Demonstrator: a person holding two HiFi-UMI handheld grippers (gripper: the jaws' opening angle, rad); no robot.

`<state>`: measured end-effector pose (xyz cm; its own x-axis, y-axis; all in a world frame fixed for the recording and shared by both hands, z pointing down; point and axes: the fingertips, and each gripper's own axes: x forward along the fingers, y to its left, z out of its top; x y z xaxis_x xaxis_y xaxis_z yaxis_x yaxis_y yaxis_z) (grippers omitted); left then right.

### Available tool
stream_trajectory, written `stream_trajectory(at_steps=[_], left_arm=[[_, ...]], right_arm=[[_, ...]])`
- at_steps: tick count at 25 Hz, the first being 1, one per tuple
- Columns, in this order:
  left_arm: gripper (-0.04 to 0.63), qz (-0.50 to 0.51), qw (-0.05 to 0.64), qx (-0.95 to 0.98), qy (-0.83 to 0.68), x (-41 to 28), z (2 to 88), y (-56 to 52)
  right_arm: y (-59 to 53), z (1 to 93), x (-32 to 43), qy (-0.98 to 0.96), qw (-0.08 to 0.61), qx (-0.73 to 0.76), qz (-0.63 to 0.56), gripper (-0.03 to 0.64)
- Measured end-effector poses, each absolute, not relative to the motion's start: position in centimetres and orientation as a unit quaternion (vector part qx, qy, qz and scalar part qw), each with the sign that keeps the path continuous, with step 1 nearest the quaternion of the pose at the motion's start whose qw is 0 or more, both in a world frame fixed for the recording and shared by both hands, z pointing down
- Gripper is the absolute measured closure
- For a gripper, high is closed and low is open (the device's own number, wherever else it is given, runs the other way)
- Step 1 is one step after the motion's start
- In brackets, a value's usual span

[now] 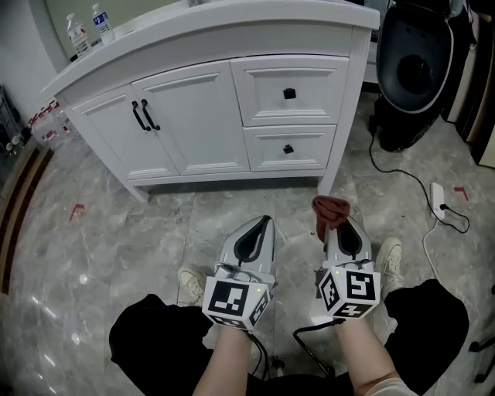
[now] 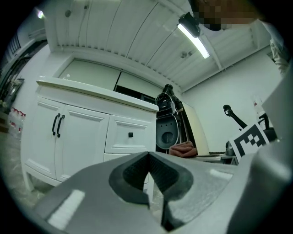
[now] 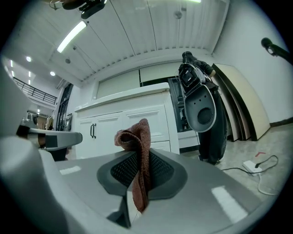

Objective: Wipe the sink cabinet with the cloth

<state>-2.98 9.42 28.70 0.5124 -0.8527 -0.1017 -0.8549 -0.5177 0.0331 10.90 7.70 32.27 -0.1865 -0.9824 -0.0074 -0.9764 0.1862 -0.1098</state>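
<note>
sink cabinet [image 1: 201,116] ahead, bottles [image 1: 102,23] on its left end, appliance [image 1: 414,73] to its right

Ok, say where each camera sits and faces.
Head view: on the head, steeply down at cabinet and floor; shows forearms, left gripper, right gripper, shoes.
Left gripper view: on the left gripper, along its shut jaws toward the cabinet.
Right gripper view: on the right gripper, past its clamped cloth toward the cabinet.
Shared: all show the cabinet.
</note>
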Motion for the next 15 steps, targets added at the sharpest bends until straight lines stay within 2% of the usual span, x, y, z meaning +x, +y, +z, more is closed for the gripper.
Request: stream_trajectory(at_steps=[15], left_arm=[[0.595, 0.057, 0.024, -0.876, 0.478, -2.6, 27.0, 13.0]], right_arm=[[11.8, 31.3, 11.1, 0.766, 0.023, -0.641, -0.036, 0.541]])
